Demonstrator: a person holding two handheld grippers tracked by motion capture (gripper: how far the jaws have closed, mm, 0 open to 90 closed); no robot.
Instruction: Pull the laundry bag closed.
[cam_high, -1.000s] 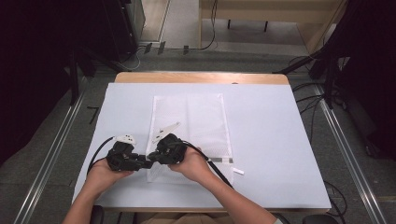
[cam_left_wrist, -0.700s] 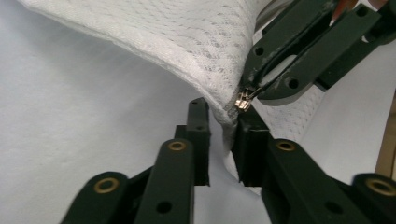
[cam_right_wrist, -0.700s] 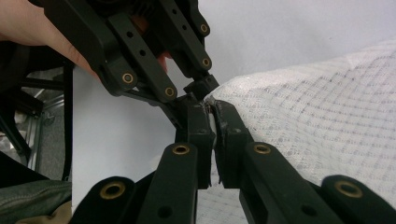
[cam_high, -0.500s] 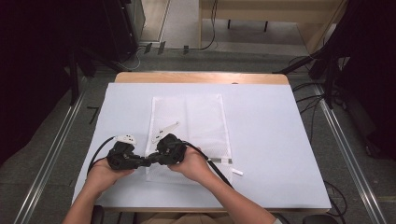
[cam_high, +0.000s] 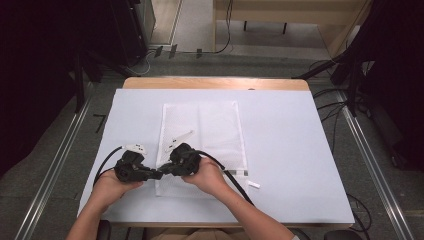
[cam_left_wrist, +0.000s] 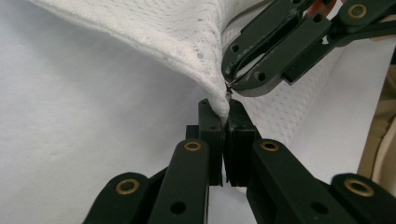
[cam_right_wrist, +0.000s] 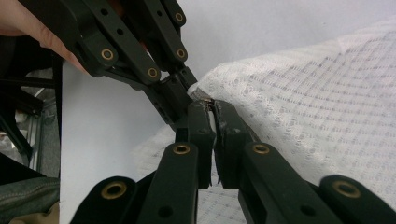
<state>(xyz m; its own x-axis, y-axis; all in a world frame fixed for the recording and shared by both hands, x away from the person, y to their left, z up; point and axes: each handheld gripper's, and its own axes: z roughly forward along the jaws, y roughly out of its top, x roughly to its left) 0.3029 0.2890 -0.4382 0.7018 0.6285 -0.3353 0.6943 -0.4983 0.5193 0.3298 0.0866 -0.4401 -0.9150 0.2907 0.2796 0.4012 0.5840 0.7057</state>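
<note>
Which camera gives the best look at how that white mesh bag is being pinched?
The left gripper view: the left gripper is shut on the mesh bag corner, the right gripper pinching beside it. The right gripper view shows less of the pinch; the high view shows the bag's layout.

Mesh bag (cam_high: 210, 135) lies mid-table (cam_high: 300, 150); both grippers meet at its near left corner; small tag (cam_high: 254, 185) right of it.

The mesh bag's (cam_high: 200, 145) near-left corner was hidden under both grippers in the high view; the small metal bit at the right gripper's (cam_right_wrist: 211, 106) tips was too tiny to ID; forearms cut off by bottom edge.
</note>
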